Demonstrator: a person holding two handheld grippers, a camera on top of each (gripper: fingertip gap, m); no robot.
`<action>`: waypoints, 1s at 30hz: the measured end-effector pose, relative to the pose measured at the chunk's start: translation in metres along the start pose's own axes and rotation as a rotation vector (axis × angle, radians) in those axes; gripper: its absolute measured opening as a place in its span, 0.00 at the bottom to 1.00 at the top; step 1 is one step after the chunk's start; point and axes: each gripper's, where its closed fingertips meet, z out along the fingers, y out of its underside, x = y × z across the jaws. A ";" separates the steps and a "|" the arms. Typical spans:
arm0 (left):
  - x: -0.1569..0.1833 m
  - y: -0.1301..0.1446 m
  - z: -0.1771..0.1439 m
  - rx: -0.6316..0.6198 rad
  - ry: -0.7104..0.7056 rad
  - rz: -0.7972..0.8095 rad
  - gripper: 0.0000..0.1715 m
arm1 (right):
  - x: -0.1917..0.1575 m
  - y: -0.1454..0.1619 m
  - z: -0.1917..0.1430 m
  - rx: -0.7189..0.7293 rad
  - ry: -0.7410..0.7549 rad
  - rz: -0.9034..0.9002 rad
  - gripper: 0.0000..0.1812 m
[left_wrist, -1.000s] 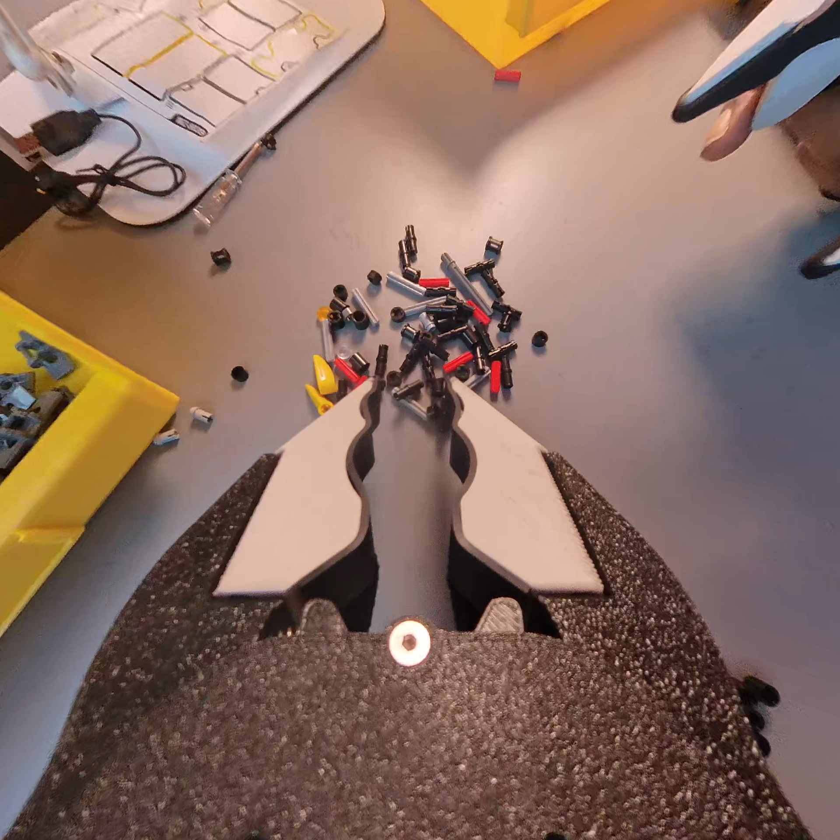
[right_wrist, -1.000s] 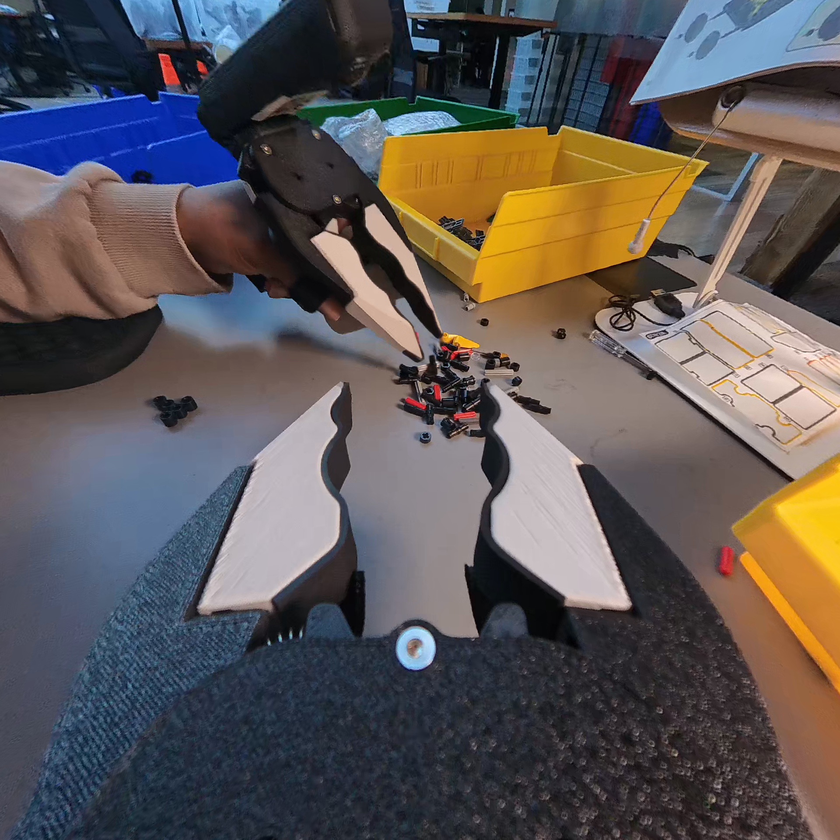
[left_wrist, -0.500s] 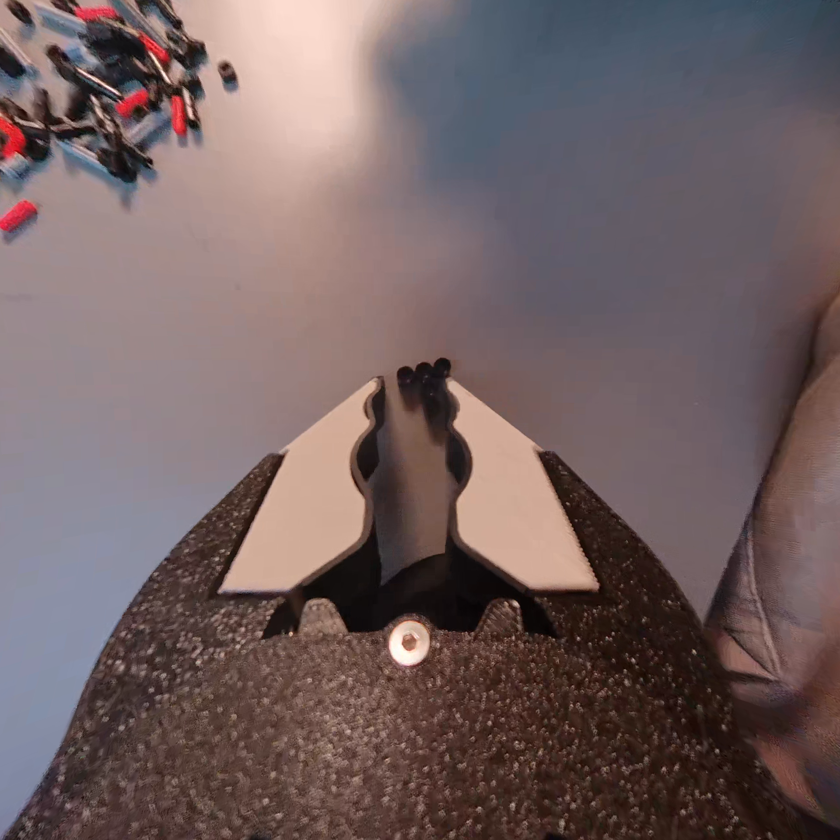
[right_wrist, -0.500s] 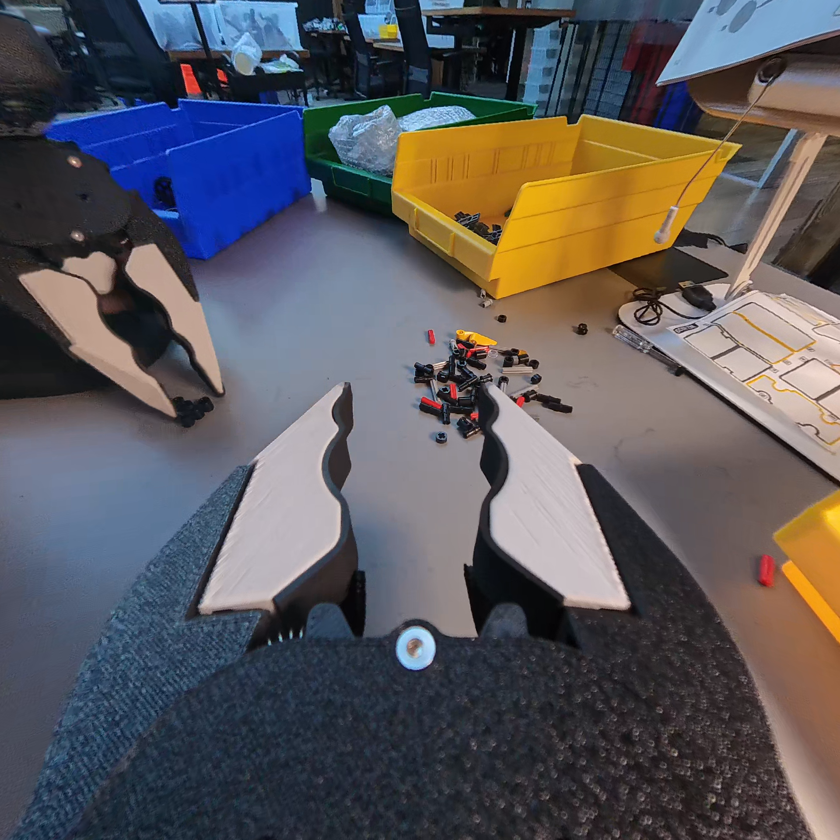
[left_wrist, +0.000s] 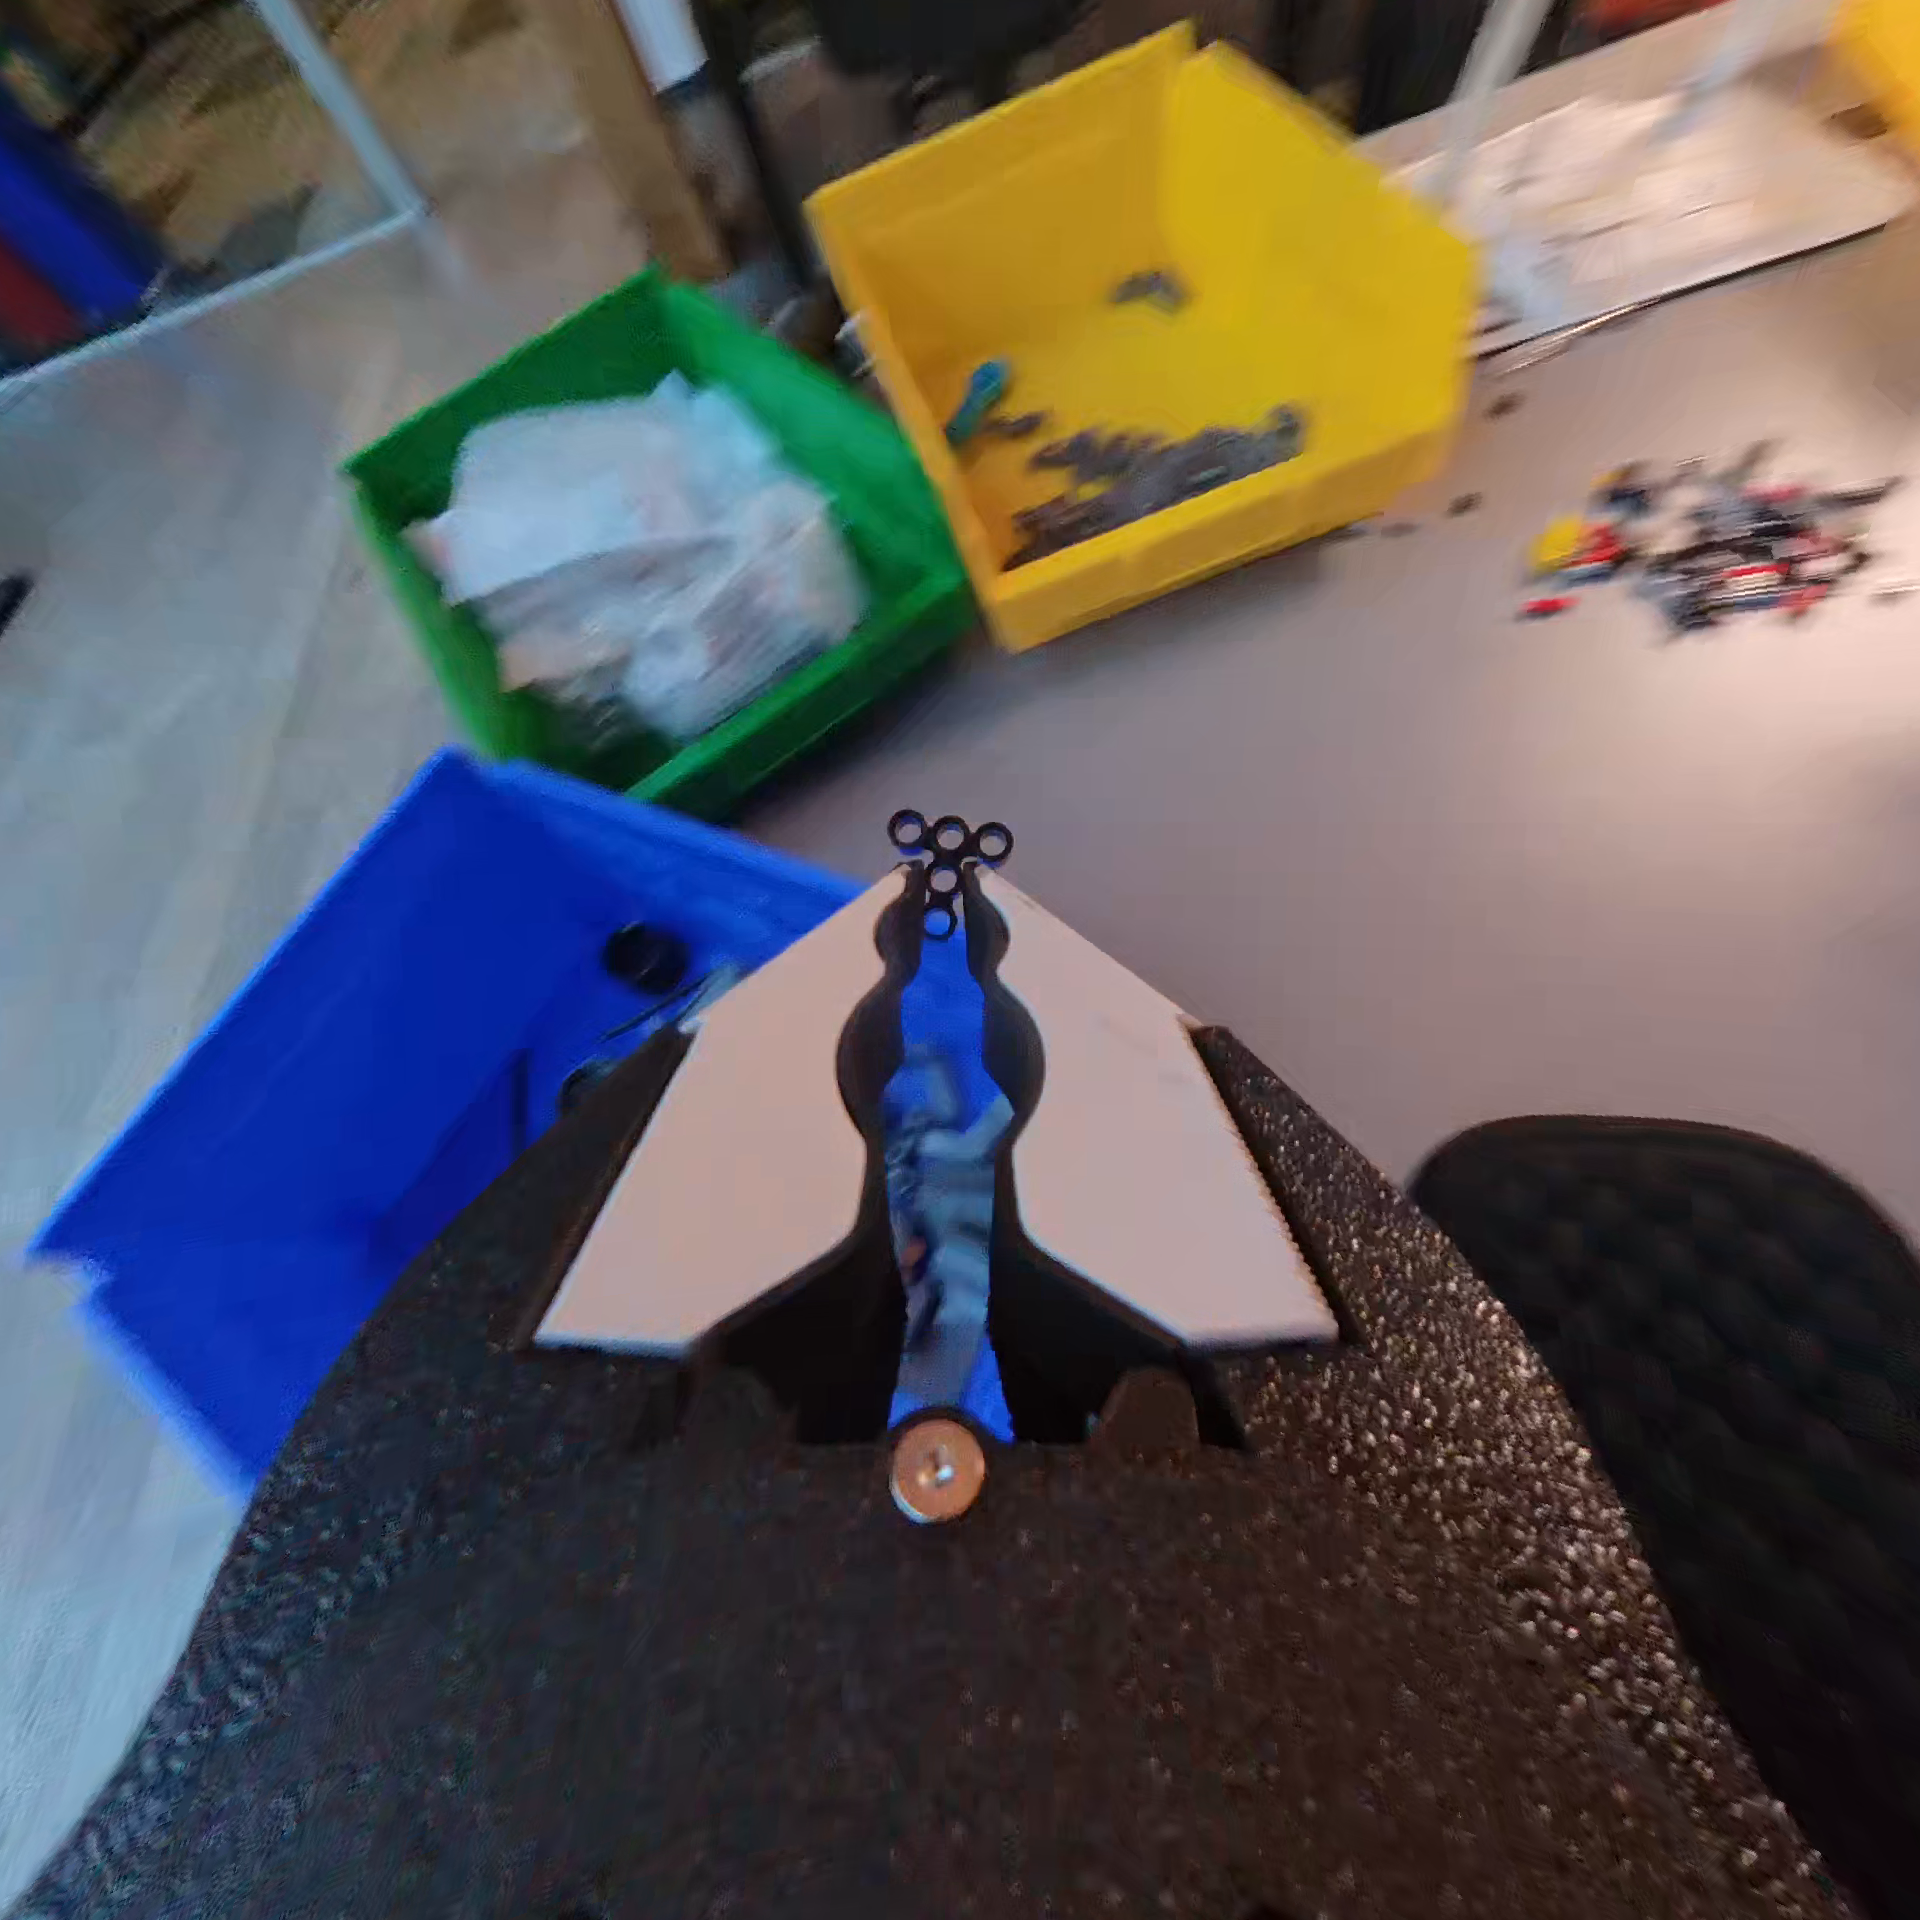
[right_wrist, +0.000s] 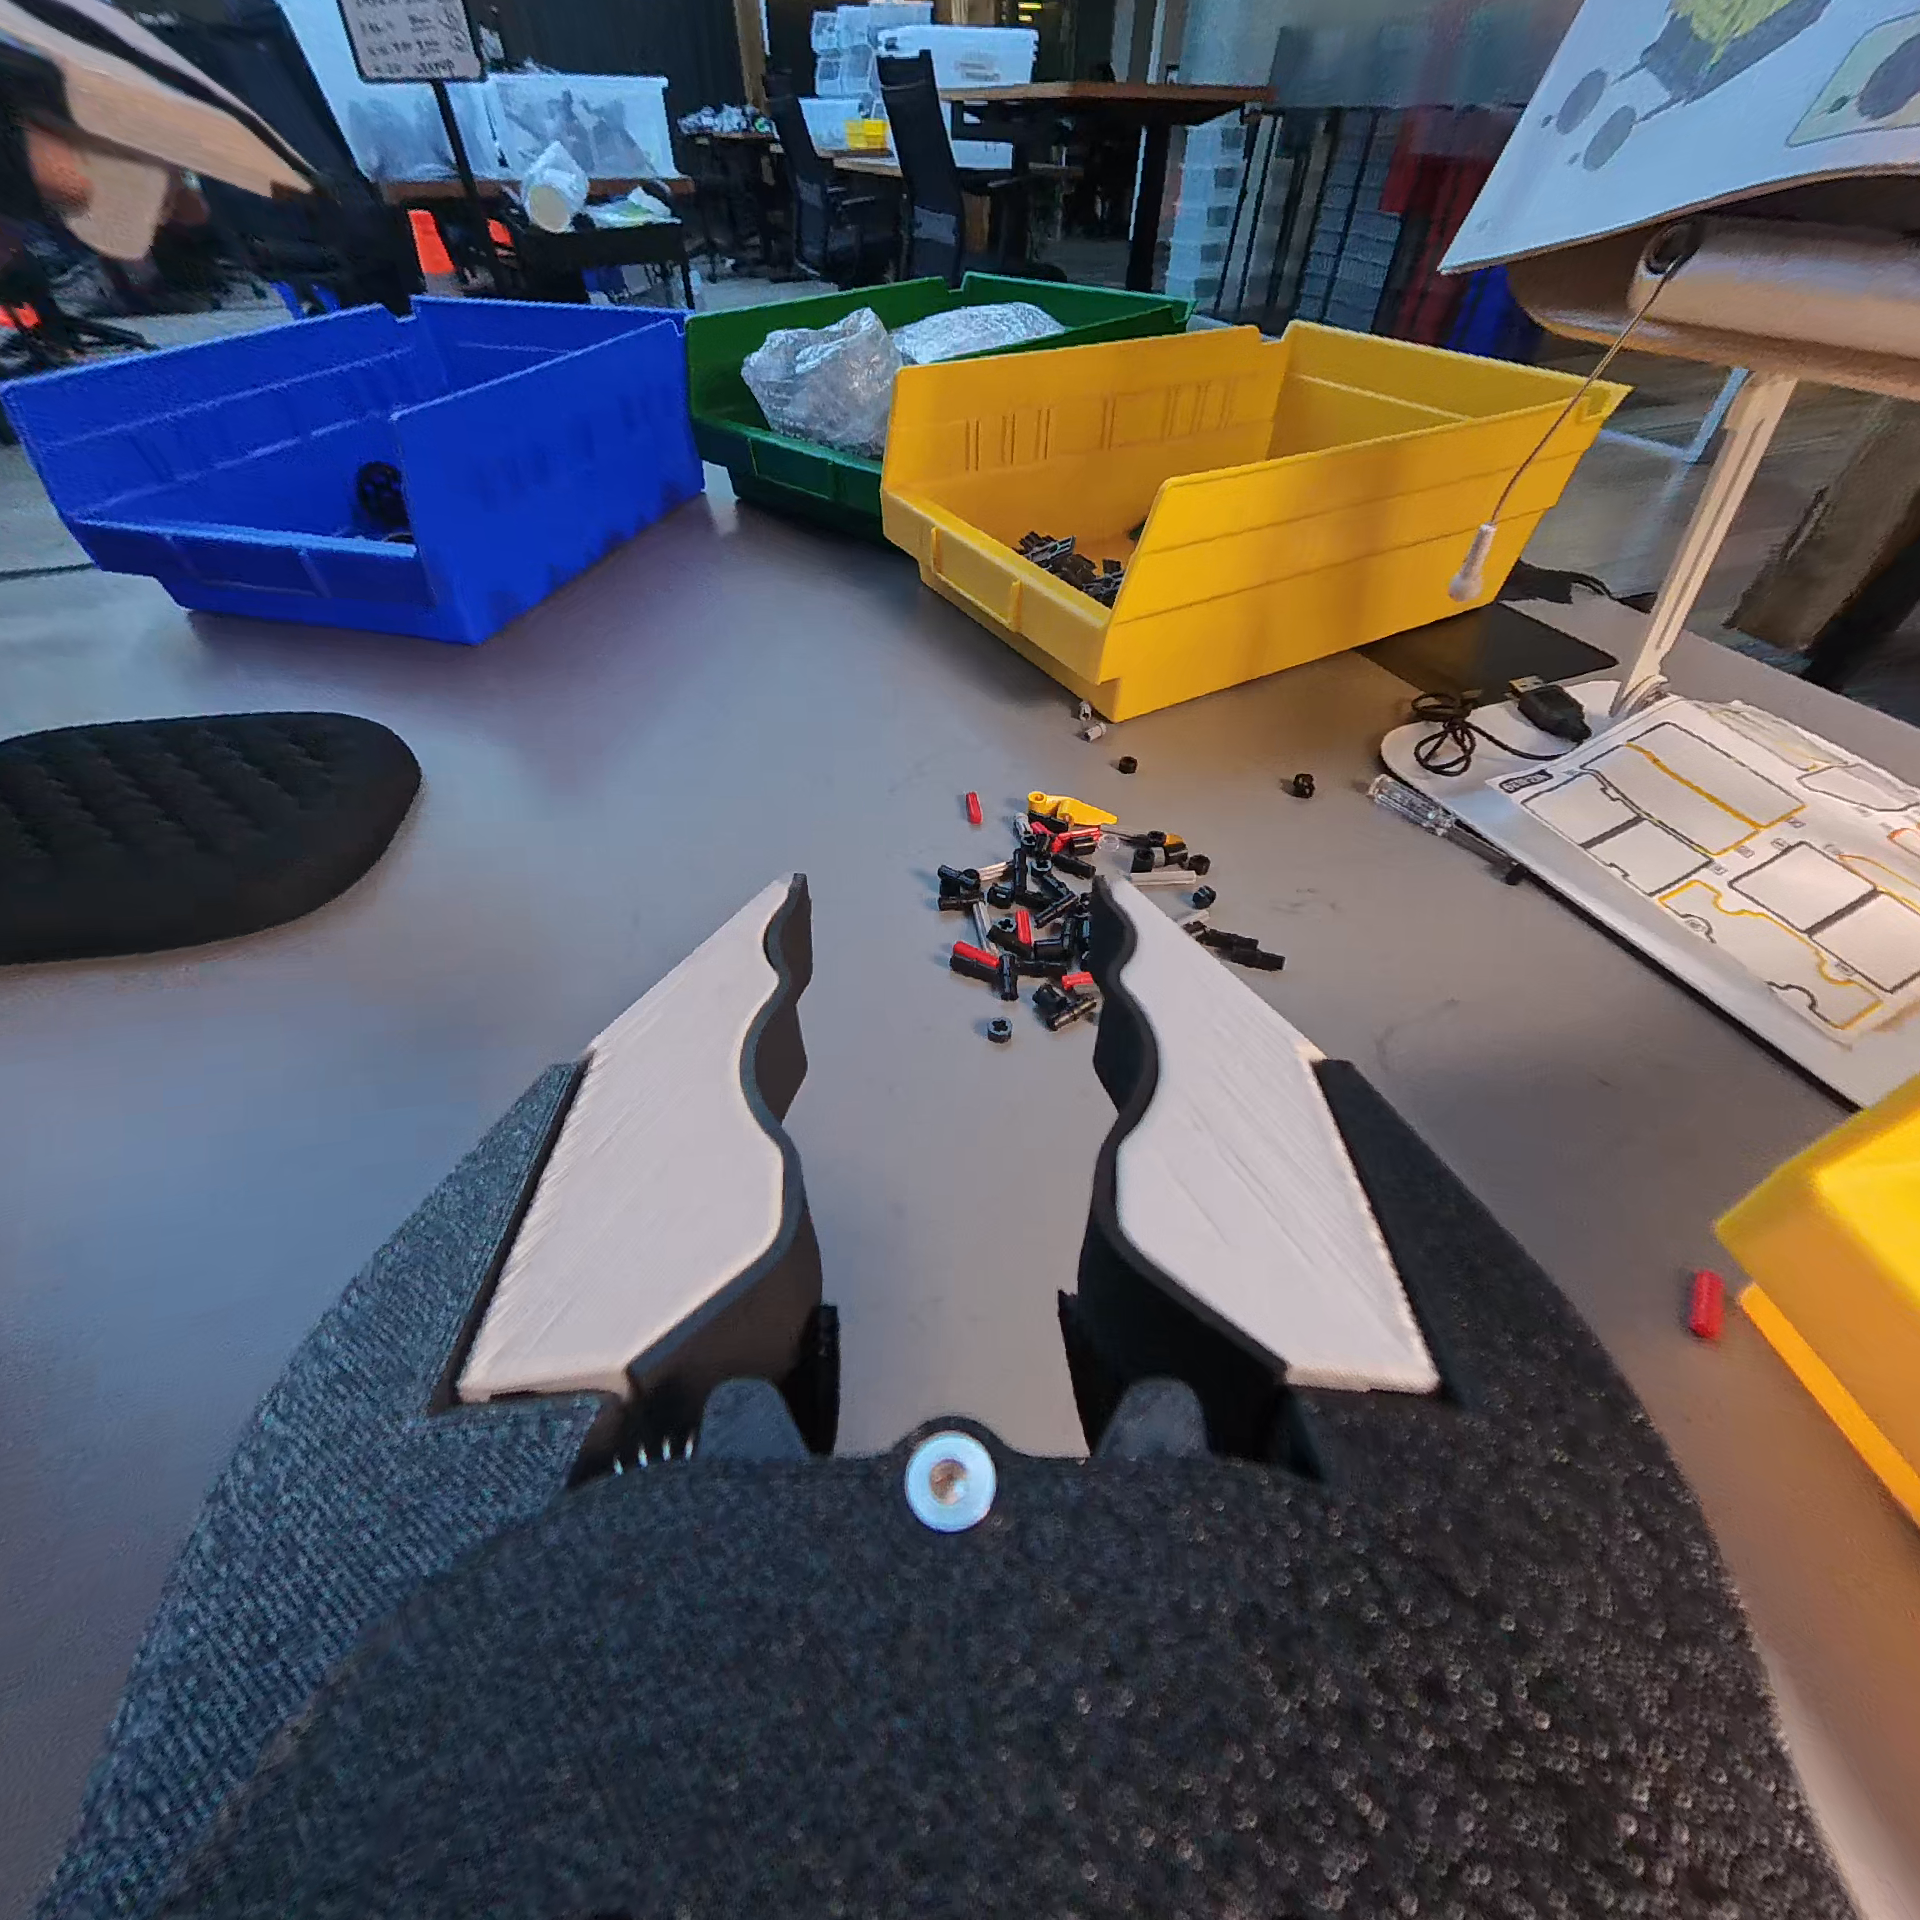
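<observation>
My left gripper (left_wrist: 943, 883) is shut on a small black T-shaped part with round holes (left_wrist: 949, 834). It holds the part in the air over the near corner of a blue bin (left_wrist: 312, 1039). Blue-grey pieces in the bin show through the gap between the jaws. A pile of small black, red and grey pins (right_wrist: 1049, 914) lies on the grey table. My right gripper (right_wrist: 948, 914) is open and empty, low over the table, with its right finger at the pile's near edge. The left gripper's finger (right_wrist: 135, 125) shows at the top left of the right wrist view, above the blue bin (right_wrist: 364, 468).
A green bin with crumpled plastic bags (right_wrist: 935, 343) and a yellow bin with dark parts (right_wrist: 1247, 499) stand behind the pile. A black pad (right_wrist: 177, 821) lies at the left. An instruction sheet (right_wrist: 1714, 852), a lamp base with a cable (right_wrist: 1455, 727), a second yellow bin (right_wrist: 1849, 1278) and a loose red pin (right_wrist: 1704, 1304) are at the right. The tips of one gripper are about 40 cm away from the tips of the other.
My left gripper left the pile, shut on the black T-shaped part lying at the left of the table, then lifted it over the blue bin. The right gripper has barely moved.
</observation>
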 end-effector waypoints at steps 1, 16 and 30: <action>-0.026 0.013 0.001 -0.039 -0.071 -0.027 0.03 | 0.000 -0.001 0.000 0.003 0.000 0.000 0.29; 0.053 -0.045 0.026 0.267 0.276 -0.035 0.22 | -0.006 -0.018 -0.007 0.027 0.008 -0.056 0.28; 0.257 -0.109 0.130 0.406 0.776 0.032 0.26 | 0.050 -0.104 -0.152 0.014 0.415 -0.218 0.29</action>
